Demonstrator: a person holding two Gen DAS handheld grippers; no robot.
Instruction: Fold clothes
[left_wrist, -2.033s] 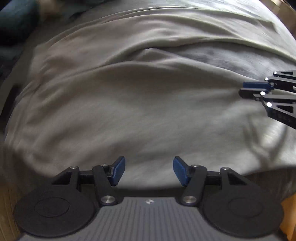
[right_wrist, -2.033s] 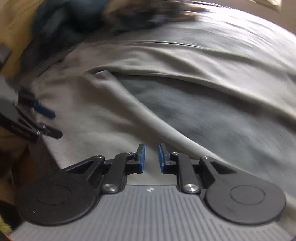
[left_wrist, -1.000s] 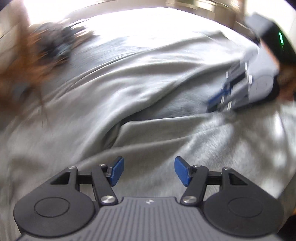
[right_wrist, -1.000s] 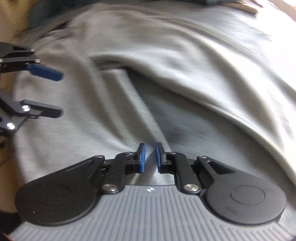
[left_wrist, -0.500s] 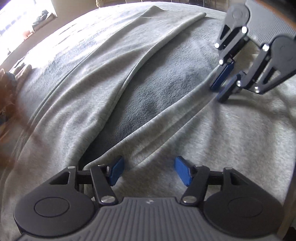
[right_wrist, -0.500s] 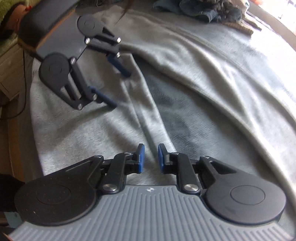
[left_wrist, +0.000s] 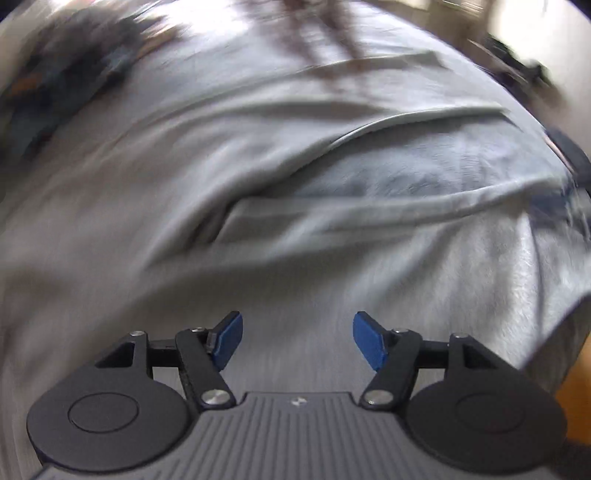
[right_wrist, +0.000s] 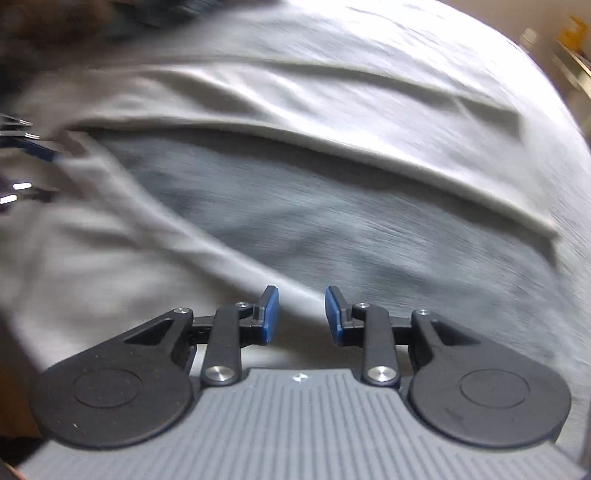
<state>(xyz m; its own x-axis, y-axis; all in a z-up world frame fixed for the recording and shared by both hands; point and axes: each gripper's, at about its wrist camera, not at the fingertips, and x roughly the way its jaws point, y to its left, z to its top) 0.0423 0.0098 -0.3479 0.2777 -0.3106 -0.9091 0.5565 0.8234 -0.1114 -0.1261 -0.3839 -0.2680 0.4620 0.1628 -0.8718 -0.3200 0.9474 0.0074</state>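
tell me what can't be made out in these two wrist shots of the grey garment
- Dark heap, left wrist view, top left: motion blur, so what it is stays unclear.
- Left tool in the right wrist view: cut off by the left edge and blurred.
- Grey garment: runs past the frame edges in both views, so its full shape is unknown.
- Right tool, jaws opening: nothing between them; whether the tips touch cloth cannot be told.
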